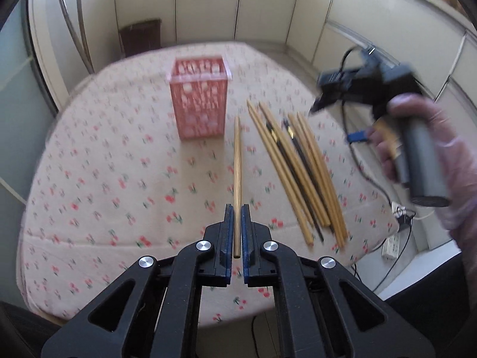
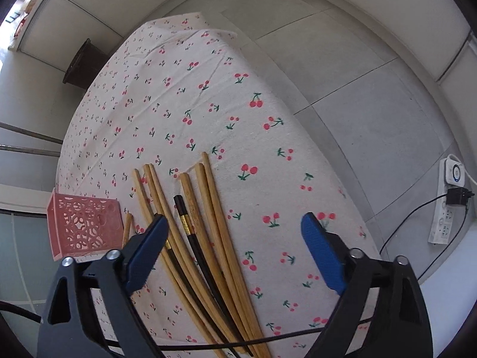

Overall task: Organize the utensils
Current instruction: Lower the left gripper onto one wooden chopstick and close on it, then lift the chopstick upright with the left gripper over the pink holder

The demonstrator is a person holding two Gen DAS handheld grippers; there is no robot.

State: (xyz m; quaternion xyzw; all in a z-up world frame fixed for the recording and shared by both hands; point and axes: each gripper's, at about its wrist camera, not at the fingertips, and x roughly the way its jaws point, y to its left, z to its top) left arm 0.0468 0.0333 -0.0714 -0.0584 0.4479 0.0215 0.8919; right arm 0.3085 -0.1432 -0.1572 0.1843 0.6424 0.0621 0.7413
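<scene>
My left gripper is shut on a single wooden chopstick that points forward toward the pink perforated holder, which stands upright on the cherry-print tablecloth. A bundle of several wooden and black chopsticks lies to the right of it. My right gripper is open and empty, hovering above that bundle. The holder shows at the left in the right wrist view. The right gripper also appears, blurred, at the upper right of the left wrist view.
The table's right edge drops to a grey tiled floor. A white power strip with a plugged cable lies on the floor at right. A dark wooden chair stands behind the table. Cabinets line the wall.
</scene>
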